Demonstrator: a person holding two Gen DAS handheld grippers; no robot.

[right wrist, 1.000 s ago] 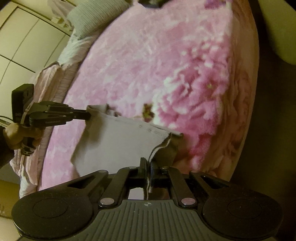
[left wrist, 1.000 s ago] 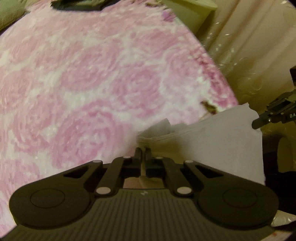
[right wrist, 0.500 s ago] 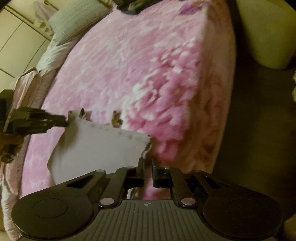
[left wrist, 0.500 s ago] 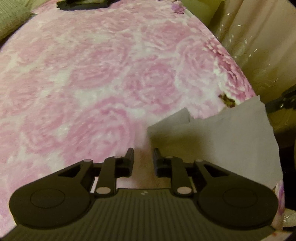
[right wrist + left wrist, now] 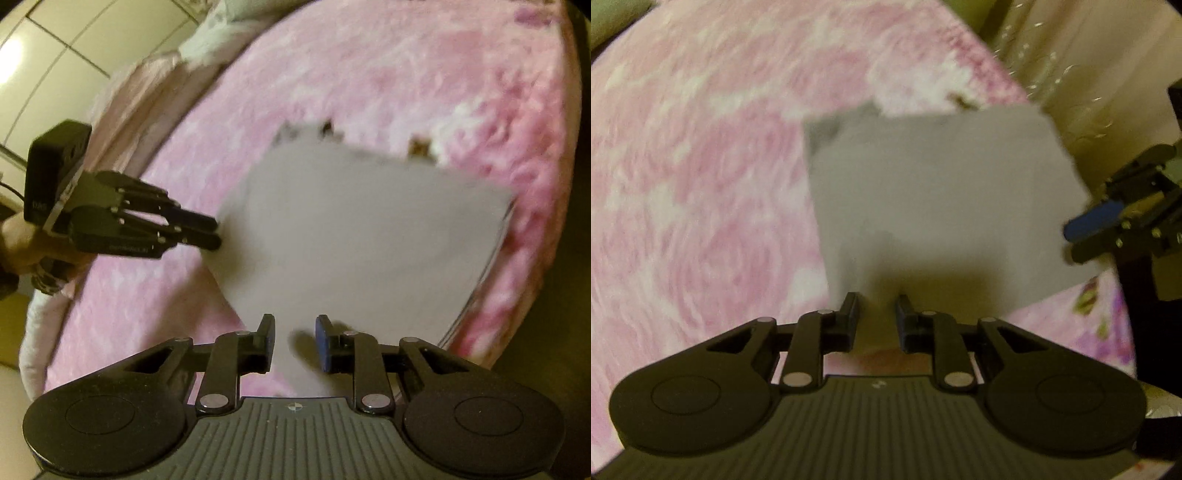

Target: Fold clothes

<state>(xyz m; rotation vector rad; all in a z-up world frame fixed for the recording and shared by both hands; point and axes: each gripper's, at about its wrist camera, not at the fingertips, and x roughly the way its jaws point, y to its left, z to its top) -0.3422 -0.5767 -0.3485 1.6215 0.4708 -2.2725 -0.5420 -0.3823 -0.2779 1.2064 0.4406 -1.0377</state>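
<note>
A grey cloth (image 5: 934, 192) lies folded flat as a rough square on the pink rose-patterned blanket (image 5: 701, 184), near the bed's edge. My left gripper (image 5: 876, 306) is open just short of the cloth's near edge, nothing between its fingers. At the right of that view the right gripper (image 5: 1082, 236) reaches the cloth's side. In the right wrist view the same cloth (image 5: 365, 236) fills the middle, my right gripper (image 5: 295, 326) hangs open over its near edge, and the left gripper (image 5: 216, 232) sits open at the cloth's left edge, held by a hand (image 5: 18, 240).
The bed edge (image 5: 546, 221) drops off to a dark floor right of the cloth. Cream curtains (image 5: 1089, 55) hang beyond the bed. Pale pillows and bedding (image 5: 207, 40) lie at the far end, next to white wardrobe doors (image 5: 48, 48).
Both grippers let go of the cloth's corners and opened. The cloth dropped flat on the blanket, and both grippers have swung round to face it.
</note>
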